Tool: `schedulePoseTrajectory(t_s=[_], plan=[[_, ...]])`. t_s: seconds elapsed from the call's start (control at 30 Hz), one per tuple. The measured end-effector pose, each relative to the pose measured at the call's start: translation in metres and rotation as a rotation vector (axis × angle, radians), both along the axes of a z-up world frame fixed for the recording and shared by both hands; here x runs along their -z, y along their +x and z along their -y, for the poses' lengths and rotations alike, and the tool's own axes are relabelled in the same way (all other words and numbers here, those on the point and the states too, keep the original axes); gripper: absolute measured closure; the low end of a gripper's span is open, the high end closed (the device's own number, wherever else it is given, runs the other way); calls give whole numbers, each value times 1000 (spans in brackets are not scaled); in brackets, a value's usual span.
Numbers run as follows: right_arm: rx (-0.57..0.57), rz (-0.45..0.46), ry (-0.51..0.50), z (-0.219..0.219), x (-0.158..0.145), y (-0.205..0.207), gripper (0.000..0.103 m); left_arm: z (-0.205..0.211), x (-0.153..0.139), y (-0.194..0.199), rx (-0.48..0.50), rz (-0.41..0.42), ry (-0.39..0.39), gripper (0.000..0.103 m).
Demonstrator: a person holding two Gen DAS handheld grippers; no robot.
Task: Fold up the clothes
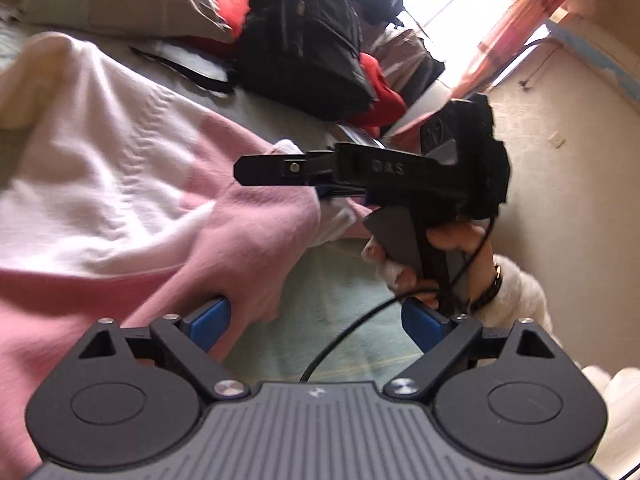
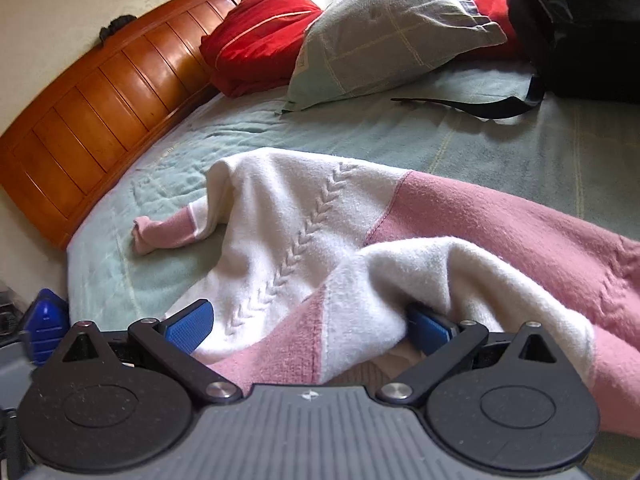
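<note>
Because the pink and white sweater is soft, limp knit, it suits an edge grip, and the left gripper and right gripper both stand wide apart, holding nothing firmly.

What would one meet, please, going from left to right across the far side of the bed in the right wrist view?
Wooden headboard → red cushion → grey-green pillow → black backpack.

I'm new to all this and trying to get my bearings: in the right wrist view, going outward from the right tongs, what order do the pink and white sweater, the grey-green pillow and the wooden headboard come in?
1. Pink and white sweater, draped right between the right tongs.
2. Grey-green pillow, farther up the bed, centre-right.
3. Wooden headboard, along the far left edge, about as far as the pillow; too close to call.
</note>
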State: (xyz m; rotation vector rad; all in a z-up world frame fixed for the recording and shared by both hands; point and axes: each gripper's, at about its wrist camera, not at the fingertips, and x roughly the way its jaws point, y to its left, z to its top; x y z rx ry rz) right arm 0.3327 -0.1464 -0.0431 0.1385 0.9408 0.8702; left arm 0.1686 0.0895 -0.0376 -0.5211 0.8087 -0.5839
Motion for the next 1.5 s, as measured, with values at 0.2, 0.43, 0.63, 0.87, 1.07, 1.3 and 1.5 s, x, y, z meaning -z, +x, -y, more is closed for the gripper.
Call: schedulePoseTrajectory(t_s=[0.2, 0.43, 0.63, 0.87, 1.07, 1.3, 1.5], plan=[[15, -9, 32, 33, -6, -16, 0, 3, 11, 17, -59, 11, 34, 11], [34, 18, -20, 51, 7, -40, 0, -19, 12, 43, -162, 25, 109, 11], [51, 54, -95, 60, 25, -61, 0, -19, 10, 51, -211, 31, 157, 11], [75, 116, -126, 65, 43, -71, 0, -9, -18, 20, -190, 104, 275, 11], [32, 190, 6, 56, 28, -74, 1, -4, -28, -27, -193, 118, 338, 10], [54, 247, 142, 58, 23, -78, 2, 9, -27, -53, -204, 123, 396, 10], [93, 212, 71, 50, 33, -69, 58, 17, -31, -64, -190, 143, 426, 10]])
